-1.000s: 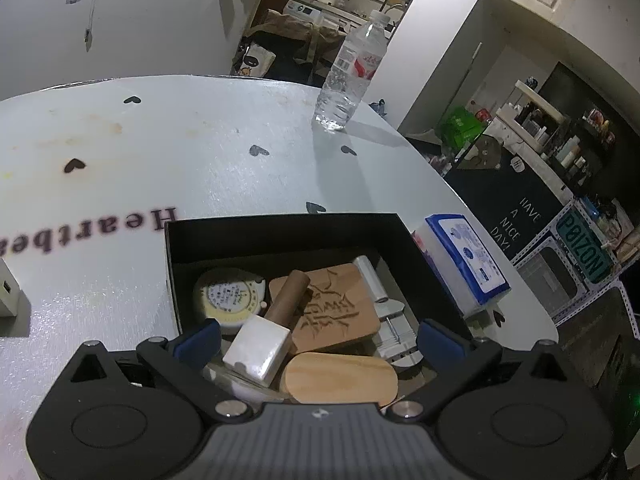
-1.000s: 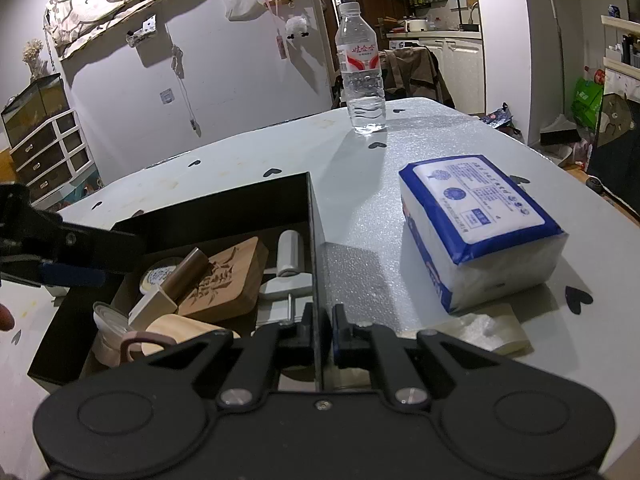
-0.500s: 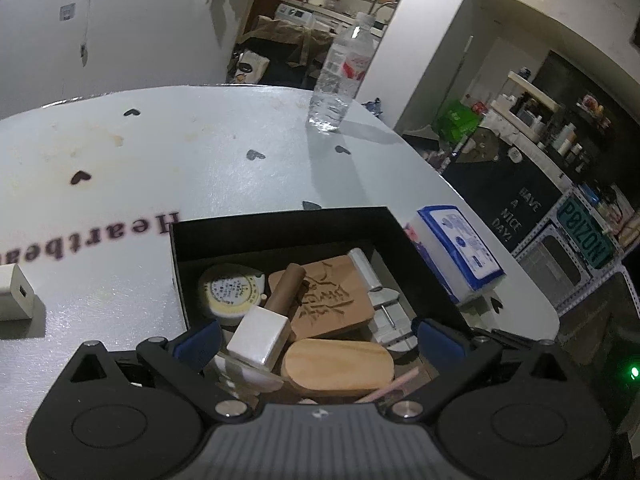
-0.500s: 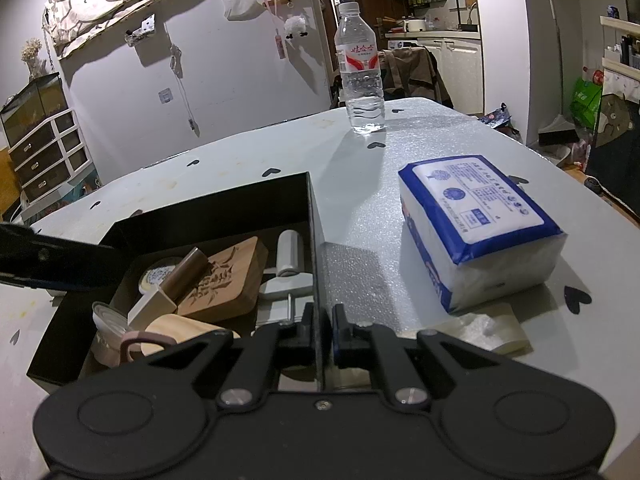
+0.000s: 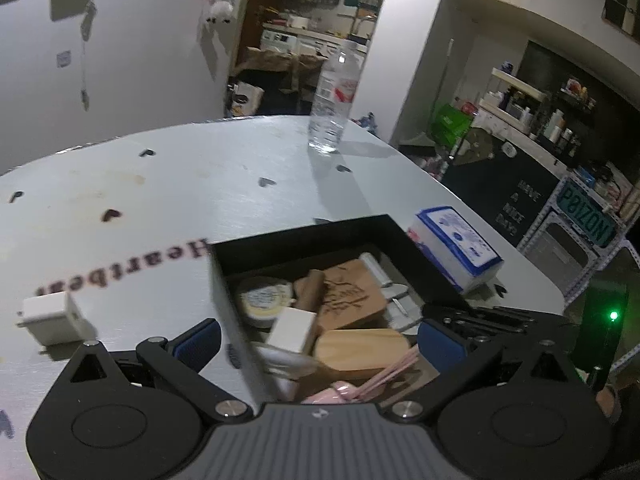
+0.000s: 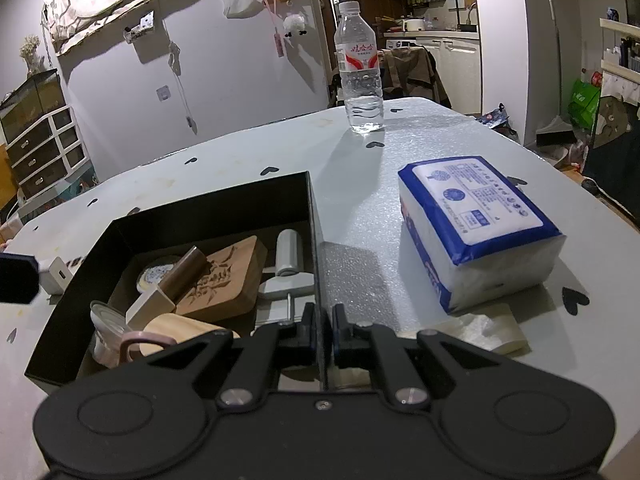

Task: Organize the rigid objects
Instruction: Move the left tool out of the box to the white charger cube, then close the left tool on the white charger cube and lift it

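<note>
A black open box (image 6: pixel 200 208) on the white table holds a carved wooden board (image 6: pixel 224 276), a brown-handled stamp with a white block (image 6: pixel 160 296), a round tin (image 6: pixel 156 276), a grey metal tool (image 6: pixel 288 268), an oval wooden piece (image 6: pixel 180 328) and a pink item (image 6: pixel 132 344). My right gripper (image 6: pixel 322 328) is shut on the box's right wall at its near end. My left gripper (image 5: pixel 320 342) hangs open above the box's (image 5: pixel 304 236) near left corner, nothing pressed between its blue pads (image 5: pixel 200 340). One left fingertip (image 6: pixel 16 280) shows at the far left of the right wrist view.
A white charger cube (image 5: pixel 52 316) lies on the table left of the box. A blue-and-white tissue pack (image 6: pixel 476 224) sits right of the box, with a crumpled white wrapper (image 6: pixel 480 328) in front of it. A water bottle (image 6: pixel 360 80) stands at the far edge.
My left gripper has drawn back, up and to the left, so the box's left wall now runs between its fingers and the charger shows more. The right gripper has not moved.
</note>
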`<control>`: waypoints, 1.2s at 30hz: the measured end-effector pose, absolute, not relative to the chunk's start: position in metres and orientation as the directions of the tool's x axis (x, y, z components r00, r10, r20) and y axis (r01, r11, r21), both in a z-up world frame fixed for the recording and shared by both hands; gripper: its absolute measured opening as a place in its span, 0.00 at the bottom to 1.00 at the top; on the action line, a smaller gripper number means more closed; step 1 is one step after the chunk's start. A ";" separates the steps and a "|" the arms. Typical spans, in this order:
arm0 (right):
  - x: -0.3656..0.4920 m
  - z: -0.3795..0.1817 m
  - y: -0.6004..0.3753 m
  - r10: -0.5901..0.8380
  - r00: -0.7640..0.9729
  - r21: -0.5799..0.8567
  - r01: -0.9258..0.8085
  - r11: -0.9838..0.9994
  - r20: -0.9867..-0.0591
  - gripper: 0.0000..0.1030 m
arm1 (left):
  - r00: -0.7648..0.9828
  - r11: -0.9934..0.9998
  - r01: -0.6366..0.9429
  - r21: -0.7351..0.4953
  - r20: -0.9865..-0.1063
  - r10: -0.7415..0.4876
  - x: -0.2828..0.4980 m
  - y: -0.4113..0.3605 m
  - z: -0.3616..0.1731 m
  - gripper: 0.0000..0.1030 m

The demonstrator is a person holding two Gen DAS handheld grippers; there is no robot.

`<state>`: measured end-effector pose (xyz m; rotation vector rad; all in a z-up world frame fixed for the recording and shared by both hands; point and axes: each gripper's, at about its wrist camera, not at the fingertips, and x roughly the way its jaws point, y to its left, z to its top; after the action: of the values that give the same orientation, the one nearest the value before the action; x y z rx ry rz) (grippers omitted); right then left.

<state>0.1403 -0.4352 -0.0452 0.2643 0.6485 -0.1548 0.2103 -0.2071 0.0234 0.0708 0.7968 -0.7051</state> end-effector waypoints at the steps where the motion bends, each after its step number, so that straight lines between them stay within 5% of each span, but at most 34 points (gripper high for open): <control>1: 0.140 -0.045 -0.435 -0.060 0.787 0.194 0.224 0.955 -0.614 0.08 | 0.497 0.780 0.596 -0.193 -0.674 -0.547 0.211 -0.203 0.024 1.00; 19: 0.141 -0.045 -0.435 -0.061 0.786 0.192 0.224 0.955 -0.615 0.08 | 0.676 0.924 0.332 -0.192 -0.634 -0.375 0.237 -0.122 0.003 1.00; 27: 0.141 -0.045 -0.434 -0.061 0.786 0.192 0.224 0.955 -0.615 0.08 | 0.782 0.973 0.221 -0.073 -0.583 -0.221 0.252 -0.103 -0.016 1.00; 36: 0.141 -0.045 -0.434 -0.061 0.786 0.192 0.224 0.955 -0.615 0.08 | 0.792 0.982 0.179 -0.062 -0.583 -0.181 0.284 -0.091 -0.042 1.00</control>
<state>0.1408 -0.4342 -0.0447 0.2622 0.6502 -0.1558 0.2837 -0.0912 -0.0424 -0.0034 0.6269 -0.1937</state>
